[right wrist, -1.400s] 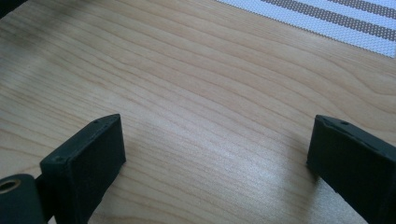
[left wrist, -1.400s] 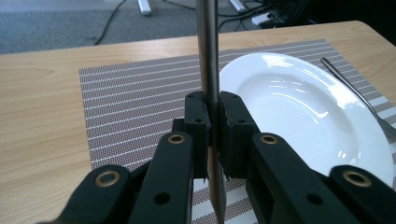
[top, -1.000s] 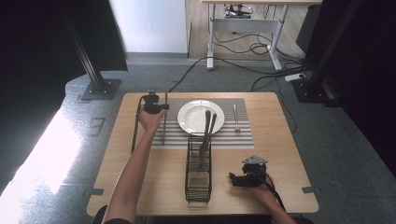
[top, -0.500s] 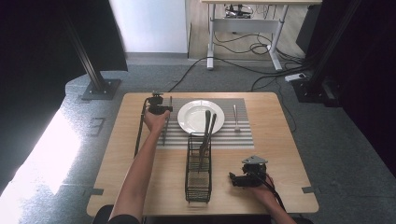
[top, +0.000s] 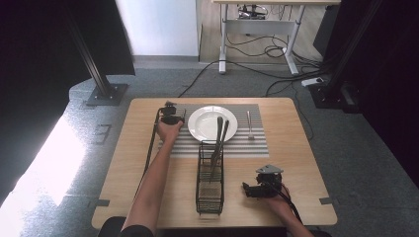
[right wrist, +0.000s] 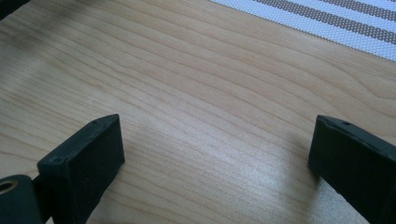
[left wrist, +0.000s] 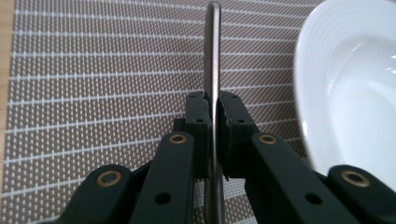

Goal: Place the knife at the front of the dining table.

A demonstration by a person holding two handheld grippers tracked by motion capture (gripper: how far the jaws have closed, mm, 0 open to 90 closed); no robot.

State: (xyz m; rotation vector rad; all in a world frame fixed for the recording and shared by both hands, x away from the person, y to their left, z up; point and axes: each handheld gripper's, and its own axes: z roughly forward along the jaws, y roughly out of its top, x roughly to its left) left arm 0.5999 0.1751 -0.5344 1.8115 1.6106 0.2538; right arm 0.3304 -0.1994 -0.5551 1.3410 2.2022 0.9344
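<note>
- The left gripper (left wrist: 212, 135) had its jaws clamped on a thin metal utensil (left wrist: 213, 56), held edge-on, its long axis running away from the jaws.
- It hung over the striped mat (left wrist: 102, 70), just left of the white plate (left wrist: 355, 93).
- The left arm reached far across the counter (top: 133, 148).
- The right gripper (right wrist: 215, 154) rested near, jaws wide and empty.

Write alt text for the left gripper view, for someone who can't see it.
The left gripper's two black fingers clamp a thin metal utensil handle edge-on, above a striped woven placemat. A white plate curves in at the right.
</note>
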